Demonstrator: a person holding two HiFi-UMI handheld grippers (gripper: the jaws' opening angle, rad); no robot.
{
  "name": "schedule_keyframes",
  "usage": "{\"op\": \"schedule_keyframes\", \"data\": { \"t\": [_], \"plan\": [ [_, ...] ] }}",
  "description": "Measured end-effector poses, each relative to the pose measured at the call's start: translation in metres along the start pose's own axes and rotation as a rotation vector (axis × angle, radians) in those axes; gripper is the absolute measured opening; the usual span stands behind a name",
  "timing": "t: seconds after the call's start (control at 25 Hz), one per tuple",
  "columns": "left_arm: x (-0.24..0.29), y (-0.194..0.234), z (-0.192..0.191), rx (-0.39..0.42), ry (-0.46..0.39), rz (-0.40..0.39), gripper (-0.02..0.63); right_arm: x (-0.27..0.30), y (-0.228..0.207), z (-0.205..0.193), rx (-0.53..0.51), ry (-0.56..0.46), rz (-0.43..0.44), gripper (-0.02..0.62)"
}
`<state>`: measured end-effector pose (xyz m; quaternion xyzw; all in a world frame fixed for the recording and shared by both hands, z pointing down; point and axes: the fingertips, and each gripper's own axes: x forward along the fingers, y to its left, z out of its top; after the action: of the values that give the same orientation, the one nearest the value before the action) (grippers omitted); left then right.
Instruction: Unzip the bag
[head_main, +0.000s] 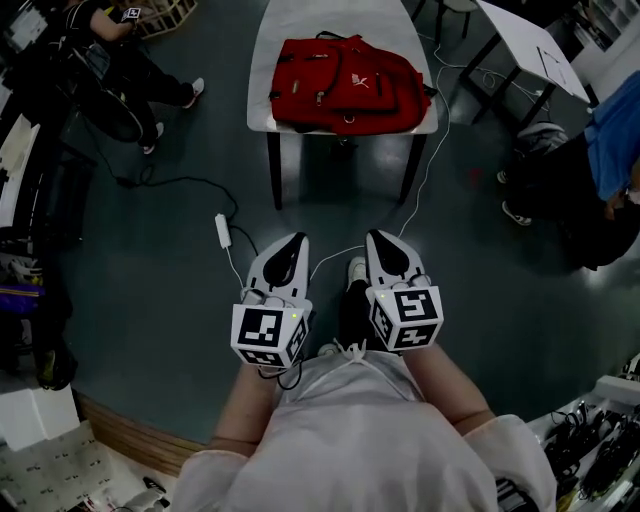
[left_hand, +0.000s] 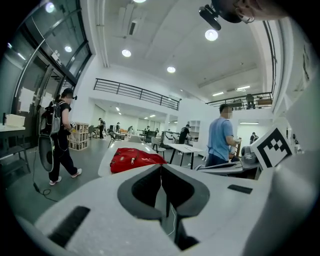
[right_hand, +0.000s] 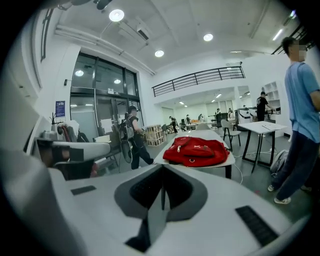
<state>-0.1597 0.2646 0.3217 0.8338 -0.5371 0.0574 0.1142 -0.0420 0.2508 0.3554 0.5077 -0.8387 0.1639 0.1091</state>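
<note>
A red backpack (head_main: 345, 82) lies flat on a white table (head_main: 262, 60) at the top of the head view, its zips closed as far as I can see. Both grippers hang over the floor well short of the table, side by side and pointing at it. My left gripper (head_main: 297, 240) has its jaws together with nothing between them, and so does my right gripper (head_main: 379, 238). In the left gripper view the backpack (left_hand: 135, 160) sits beyond the closed left gripper (left_hand: 161, 167). The right gripper view shows the backpack (right_hand: 196, 150) ahead of the closed right gripper (right_hand: 162, 167).
A power strip (head_main: 223, 230) and white cables lie on the dark floor between me and the table. A person in dark clothes (head_main: 130, 70) stands at the left, a person in a blue shirt (head_main: 612, 140) at the right. Another white table (head_main: 540, 45) stands at the upper right.
</note>
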Motion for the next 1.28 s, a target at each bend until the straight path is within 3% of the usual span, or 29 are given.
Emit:
{"op": "schedule_keyframes", "data": {
  "t": [0.44, 0.72, 1.04, 1.28],
  "plan": [
    [0.176, 0.051, 0.025, -0.010, 0.075, 0.044, 0.020, 0.146, -0.103, 0.057, -0.026, 0.068, 0.054, 0.029],
    [0.252, 0.076, 0.024, -0.006, 0.081, 0.071, 0.020, 0.207, -0.146, 0.054, -0.002, 0.166, 0.108, 0.029],
    [0.309, 0.101, -0.005, -0.021, 0.113, 0.003, 0.020, 0.259, -0.163, 0.032, 0.037, 0.250, 0.082, 0.029],
    [0.334, 0.116, -0.055, -0.026, 0.238, -0.091, 0.020, 0.284, -0.149, -0.002, 0.153, 0.360, 0.071, 0.029]
  ]
}}
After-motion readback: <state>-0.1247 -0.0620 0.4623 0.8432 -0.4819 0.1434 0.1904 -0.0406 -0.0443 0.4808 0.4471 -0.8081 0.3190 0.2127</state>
